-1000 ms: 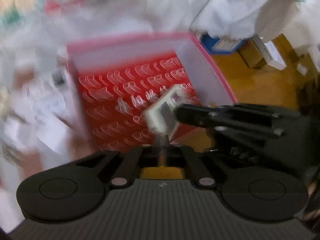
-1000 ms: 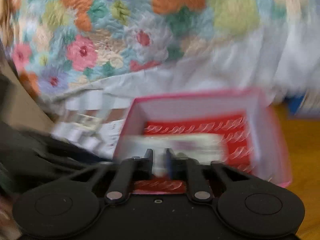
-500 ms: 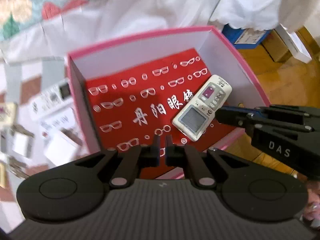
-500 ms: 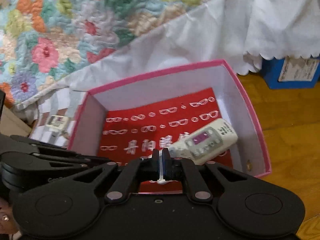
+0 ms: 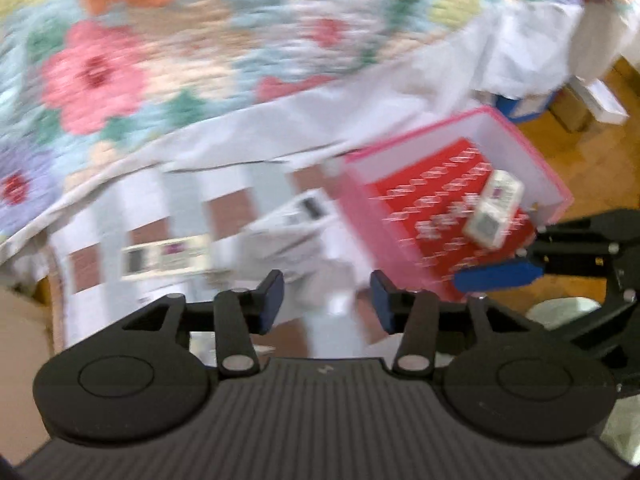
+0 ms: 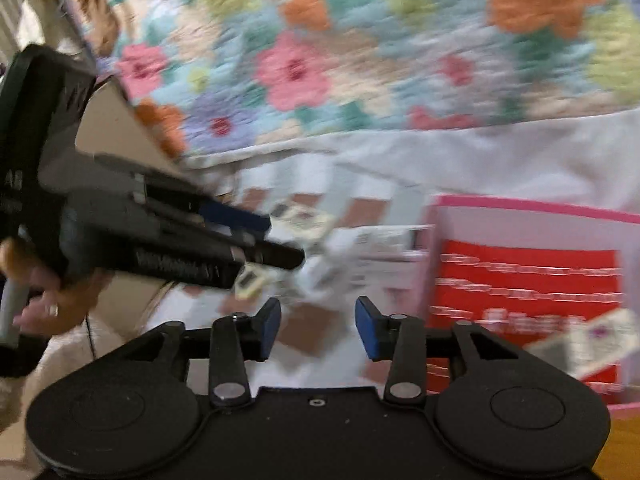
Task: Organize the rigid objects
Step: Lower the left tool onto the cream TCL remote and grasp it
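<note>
I am seeing the white remote [image 5: 494, 208] lying flat inside the pink box [image 5: 524, 152], near its floor-side wall, long axis running diagonally across the red bottom, toward a corner. My left gripper [image 5: 326, 298] and right gripper [image 6: 318, 326] are both opening, nothing between their jaws, beside the box.
</note>
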A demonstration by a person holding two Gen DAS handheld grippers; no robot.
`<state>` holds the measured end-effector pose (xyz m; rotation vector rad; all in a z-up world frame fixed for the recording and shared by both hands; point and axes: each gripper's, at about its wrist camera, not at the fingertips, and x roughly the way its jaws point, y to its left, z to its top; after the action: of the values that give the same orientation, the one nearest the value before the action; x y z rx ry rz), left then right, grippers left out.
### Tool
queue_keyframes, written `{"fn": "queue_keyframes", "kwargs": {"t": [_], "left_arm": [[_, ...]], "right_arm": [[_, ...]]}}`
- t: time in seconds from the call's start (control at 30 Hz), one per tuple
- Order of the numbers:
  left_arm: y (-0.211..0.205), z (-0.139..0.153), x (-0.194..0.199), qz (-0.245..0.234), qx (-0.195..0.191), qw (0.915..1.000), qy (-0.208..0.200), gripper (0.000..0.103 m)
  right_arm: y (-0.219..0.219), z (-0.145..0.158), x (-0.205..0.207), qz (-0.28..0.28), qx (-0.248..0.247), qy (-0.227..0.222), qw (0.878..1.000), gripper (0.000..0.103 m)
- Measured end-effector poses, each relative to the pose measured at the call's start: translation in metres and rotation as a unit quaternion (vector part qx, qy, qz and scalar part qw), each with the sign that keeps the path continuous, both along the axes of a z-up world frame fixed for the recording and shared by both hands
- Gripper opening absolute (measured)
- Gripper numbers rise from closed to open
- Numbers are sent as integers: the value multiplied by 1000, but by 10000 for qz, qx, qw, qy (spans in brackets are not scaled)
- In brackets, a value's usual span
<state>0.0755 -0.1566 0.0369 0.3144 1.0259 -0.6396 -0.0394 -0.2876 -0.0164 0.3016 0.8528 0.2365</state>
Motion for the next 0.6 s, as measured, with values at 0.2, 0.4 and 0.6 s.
{"fn": "queue_keyframes", "kwargs": {"t": [0.2, 0.4, 0.6], "left_arm": [[91, -26, 47, 744, -86, 9970, 202, 69], [150, -91, 91, 1442, -110, 9876, 617, 70], [187, -159, 120, 2019, 69, 9739, 1031, 70]], "right_arm": [[69, -25, 49, 749, -111, -6, 9971, 67], [126, -63, 88, 977, -303, 44, 9947, 69], [147, -117, 117, 556, 27, 637, 9964, 69]]}}
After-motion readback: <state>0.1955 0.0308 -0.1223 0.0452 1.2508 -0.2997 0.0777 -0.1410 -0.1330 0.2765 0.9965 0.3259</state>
